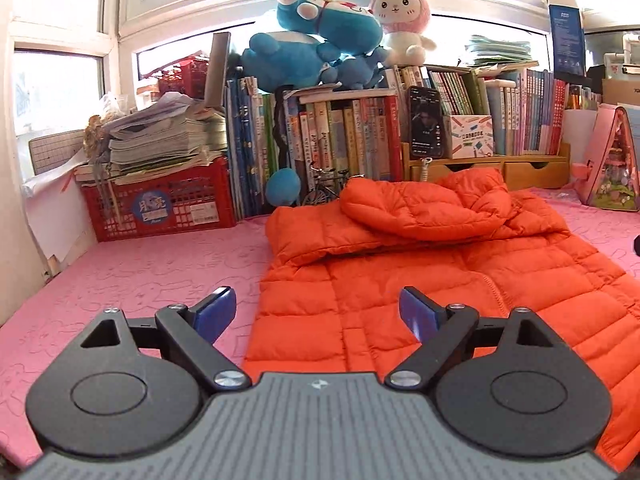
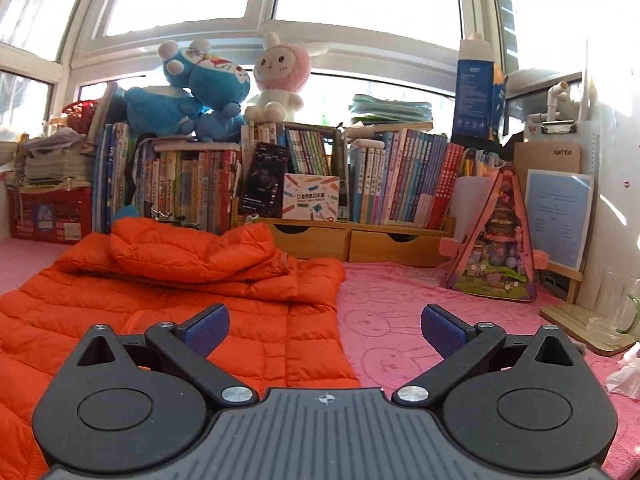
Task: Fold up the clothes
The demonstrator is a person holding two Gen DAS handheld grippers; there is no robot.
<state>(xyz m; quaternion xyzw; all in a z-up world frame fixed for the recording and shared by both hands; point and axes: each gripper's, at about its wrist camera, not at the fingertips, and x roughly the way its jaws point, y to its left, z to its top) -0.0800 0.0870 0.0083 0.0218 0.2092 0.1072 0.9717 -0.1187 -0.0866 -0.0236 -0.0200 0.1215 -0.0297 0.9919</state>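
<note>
Both claws, left claw (image 1: 316,312) and right claw (image 2: 325,330), gape empty; grab the orange jacket's (image 1: 400,280) 6 o'clock hem evenly, fold toward 12

A: From where does the left wrist camera look?

B: From behind its own left gripper (image 1: 316,312), low over the pink mat (image 1: 132,276), facing the bookshelf (image 1: 348,140). The orange down jacket (image 1: 420,292) lies close, from 12 to 3 o'clock.

A: And the right wrist camera?

B: Also low, behind the right gripper (image 2: 325,330), facing the same way. There the jacket (image 2: 168,292) lies from 9 to 12 o'clock.

A: What do both views share?

B: The jacket, the shelf, the blue plush toys (image 1: 316,48) and the pink rabbit plush (image 2: 280,76).
</note>
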